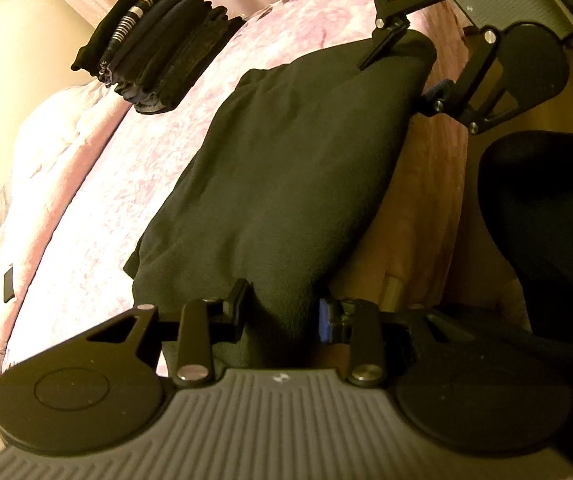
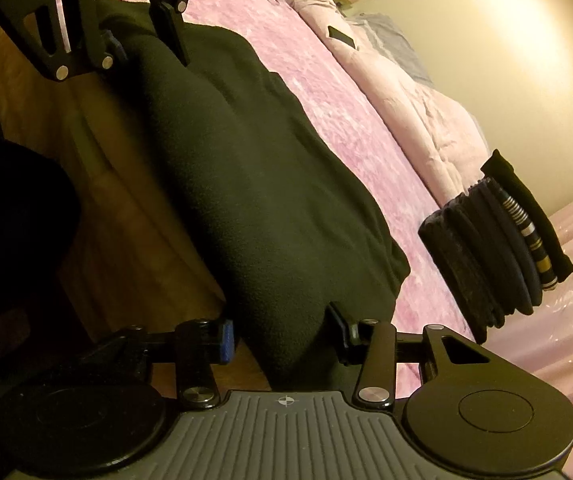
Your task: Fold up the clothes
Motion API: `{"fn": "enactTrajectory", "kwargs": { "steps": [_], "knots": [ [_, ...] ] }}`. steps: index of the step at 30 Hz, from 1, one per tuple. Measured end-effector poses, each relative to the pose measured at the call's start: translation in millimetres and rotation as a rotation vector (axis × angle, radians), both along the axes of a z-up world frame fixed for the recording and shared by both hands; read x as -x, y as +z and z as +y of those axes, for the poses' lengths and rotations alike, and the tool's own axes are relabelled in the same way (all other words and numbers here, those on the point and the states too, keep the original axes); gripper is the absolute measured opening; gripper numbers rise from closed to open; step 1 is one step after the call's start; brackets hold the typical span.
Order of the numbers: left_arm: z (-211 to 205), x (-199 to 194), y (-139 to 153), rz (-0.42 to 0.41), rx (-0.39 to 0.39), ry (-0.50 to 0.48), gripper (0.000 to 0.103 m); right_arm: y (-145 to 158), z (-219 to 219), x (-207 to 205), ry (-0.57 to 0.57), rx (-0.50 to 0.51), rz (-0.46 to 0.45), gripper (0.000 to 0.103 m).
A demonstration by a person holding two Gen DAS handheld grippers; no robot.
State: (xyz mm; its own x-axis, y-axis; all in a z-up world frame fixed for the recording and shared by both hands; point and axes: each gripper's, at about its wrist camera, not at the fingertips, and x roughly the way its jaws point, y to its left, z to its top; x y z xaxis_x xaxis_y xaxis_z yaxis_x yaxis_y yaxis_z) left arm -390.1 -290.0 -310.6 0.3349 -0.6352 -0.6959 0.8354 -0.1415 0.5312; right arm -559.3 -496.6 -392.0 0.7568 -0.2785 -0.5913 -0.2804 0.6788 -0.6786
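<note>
A folded black fleece garment (image 1: 286,168) lies on the pink bed, along its near edge; it also shows in the right wrist view (image 2: 270,184). My left gripper (image 1: 282,312) stands with its jaws around one end of the garment, cloth between the blue pads, with a wide gap. My right gripper (image 2: 282,332) stands the same way around the other end. Each gripper shows in the other's view, at the far end of the garment: the right gripper (image 1: 410,64) and the left gripper (image 2: 146,36).
A stack of folded dark clothes (image 1: 154,44) sits further in on the bed, also in the right wrist view (image 2: 498,240). A pink bedspread (image 1: 98,200) covers the bed. A small black object (image 2: 341,36) lies near the pillows. A dark chair (image 1: 546,216) stands beside the bed.
</note>
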Motion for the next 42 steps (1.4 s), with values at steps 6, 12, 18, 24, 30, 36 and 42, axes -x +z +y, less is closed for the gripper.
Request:
{"fn": "enactTrajectory", "kwargs": {
  "steps": [6,12,18,24,30,36,42],
  "knots": [
    [0,1,0,-0.001,-0.002,0.007,0.032,0,0,0,-0.005,-0.014,-0.005,0.044],
    [1,5,-5,-0.037,-0.013,0.011,0.037,3,0,1,-0.012,-0.043,-0.016,0.039],
    [9,18,-30,-0.276,-0.065,-0.045,0.043,10,0,7,0.001,-0.06,-0.039,0.031],
    [5,7,-26,-0.226,-0.086,-0.039,0.037,8,-3,13,0.032,-0.08,-0.074,0.028],
    [-7,-4,-11,-0.159,-0.13,-0.041,0.023,11,-19,8,0.059,-0.167,-0.072,0.024],
    [-24,-20,21,-0.056,-0.236,-0.035,0.019,47,-28,-14,0.076,-0.206,0.071,0.021],
    [-41,-41,102,0.048,-0.288,-0.025,0.019,134,-38,-40,0.078,-0.21,0.17,0.019]
  ]
}}
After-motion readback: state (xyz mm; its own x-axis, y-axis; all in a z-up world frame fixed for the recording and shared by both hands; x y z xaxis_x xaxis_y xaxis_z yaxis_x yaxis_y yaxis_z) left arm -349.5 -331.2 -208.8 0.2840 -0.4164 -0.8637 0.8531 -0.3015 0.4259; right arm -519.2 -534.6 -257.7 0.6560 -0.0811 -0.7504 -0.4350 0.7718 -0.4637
